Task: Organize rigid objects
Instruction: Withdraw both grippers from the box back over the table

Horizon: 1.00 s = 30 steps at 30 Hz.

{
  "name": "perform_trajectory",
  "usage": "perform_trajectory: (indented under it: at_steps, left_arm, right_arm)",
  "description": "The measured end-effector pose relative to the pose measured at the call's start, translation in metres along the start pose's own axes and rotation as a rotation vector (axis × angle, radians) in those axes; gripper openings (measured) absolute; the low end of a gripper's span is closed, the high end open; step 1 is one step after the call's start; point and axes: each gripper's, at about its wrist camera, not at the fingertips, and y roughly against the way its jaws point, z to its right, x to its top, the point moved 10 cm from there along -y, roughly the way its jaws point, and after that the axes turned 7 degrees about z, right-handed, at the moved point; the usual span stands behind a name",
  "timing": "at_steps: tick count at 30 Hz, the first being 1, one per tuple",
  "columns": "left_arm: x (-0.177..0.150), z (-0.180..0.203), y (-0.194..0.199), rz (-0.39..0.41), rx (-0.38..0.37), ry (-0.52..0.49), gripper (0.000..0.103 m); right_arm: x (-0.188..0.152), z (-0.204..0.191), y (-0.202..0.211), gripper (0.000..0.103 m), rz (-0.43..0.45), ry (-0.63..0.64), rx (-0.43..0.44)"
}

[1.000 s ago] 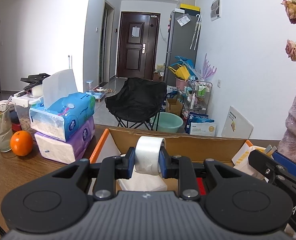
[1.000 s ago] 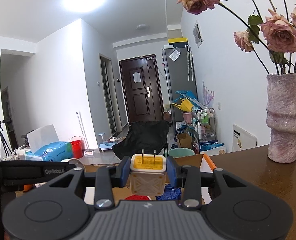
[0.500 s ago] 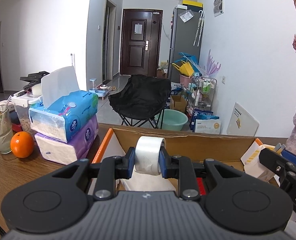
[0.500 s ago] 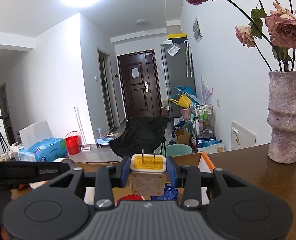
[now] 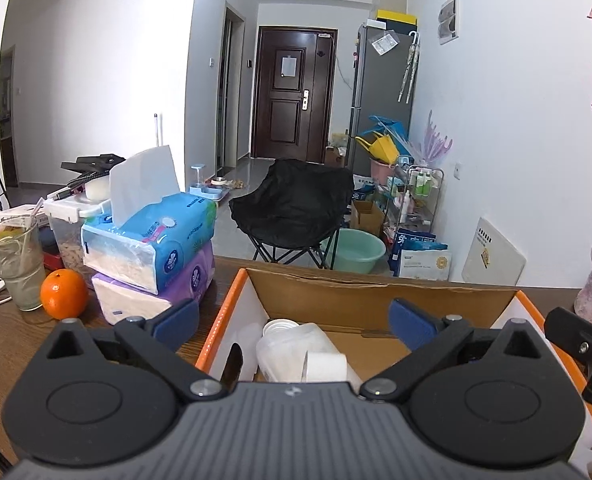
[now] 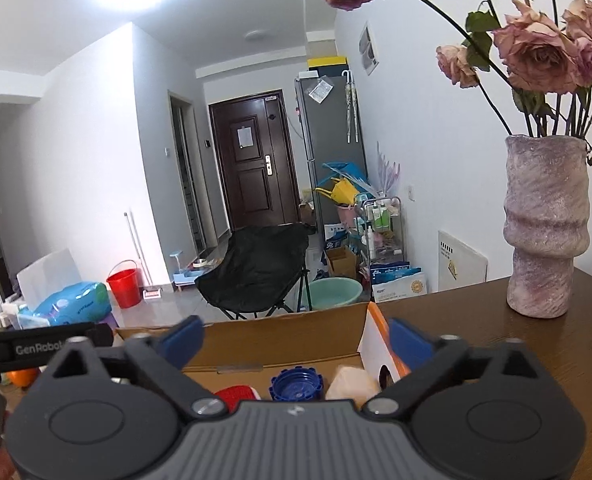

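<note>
An open cardboard box [image 5: 360, 300] with an orange rim sits on the brown table, right below both grippers. My left gripper [image 5: 294, 320] is open and empty above it. Under it in the box lie a clear plastic bottle [image 5: 292, 342] and a white tape roll [image 5: 324, 366]. My right gripper [image 6: 296, 340] is open and empty above the same box [image 6: 280, 338]. Below it lie a blue ridged cap [image 6: 295, 386], a red object [image 6: 234, 396] and a pale cube-shaped charger [image 6: 352, 386].
Stacked tissue packs [image 5: 152, 252], an orange [image 5: 64, 294] and a glass [image 5: 16, 266] stand left of the box. A stone vase with dried roses [image 6: 544, 228] stands on the table at right. A black folding chair [image 5: 292, 208] is beyond the table.
Both grippers have opened. The tape roll left the left gripper and the yellow-faced charger left the right gripper; both now lie in the box.
</note>
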Motion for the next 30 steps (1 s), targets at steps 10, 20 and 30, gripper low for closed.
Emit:
perform_trajectory:
  at_steps: [10, 20, 30]
  left_arm:
    - [-0.002, -0.002, -0.001, -0.013, 0.005, 0.002, 0.103]
    - [-0.002, -0.002, 0.003, -0.020, 0.005, -0.006, 0.103]
    - [-0.004, -0.010, 0.026, -0.009, 0.035, 0.004, 0.103]
  right_arm:
    - [0.002, -0.003, 0.003, 0.103, -0.001, 0.019, 0.007]
    - [0.004, -0.006, 0.010, 0.103, 0.000, 0.045, 0.018]
    - [0.002, -0.001, 0.028, 0.103, -0.003, 0.054, 0.018]
